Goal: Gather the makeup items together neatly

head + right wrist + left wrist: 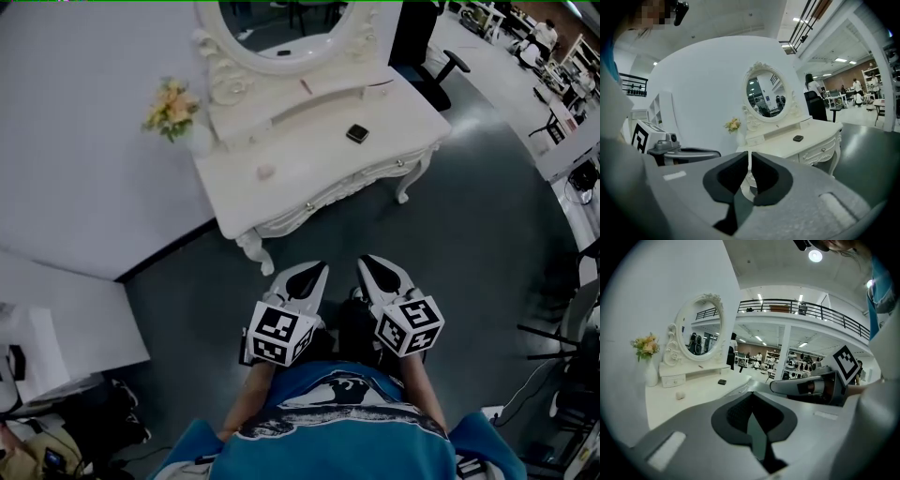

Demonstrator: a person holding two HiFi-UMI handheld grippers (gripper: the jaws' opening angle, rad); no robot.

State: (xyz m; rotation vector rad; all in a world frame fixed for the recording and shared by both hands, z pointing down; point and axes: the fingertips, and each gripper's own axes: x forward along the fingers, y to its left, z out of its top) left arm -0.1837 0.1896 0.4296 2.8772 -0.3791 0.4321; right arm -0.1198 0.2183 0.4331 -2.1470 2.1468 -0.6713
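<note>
A white vanity table (309,159) stands ahead of me across the grey floor. On it lie a small black compact (356,133) toward the right and a small pale pink item (266,172) near the front left. A thin pinkish stick (307,86) rests on the raised shelf under the mirror. Both grippers hang side by side over the floor, well short of the table. My left gripper (319,267) is shut with nothing in it. My right gripper (367,260) shows a narrow slit between its pads and holds nothing. The compact (798,138) also shows in the right gripper view.
An oval mirror (281,28) tops the vanity, and a vase of flowers (172,108) stands at its left end against the white wall. A black office chair (441,70) sits behind the table's right side. Desks and equipment line the far right.
</note>
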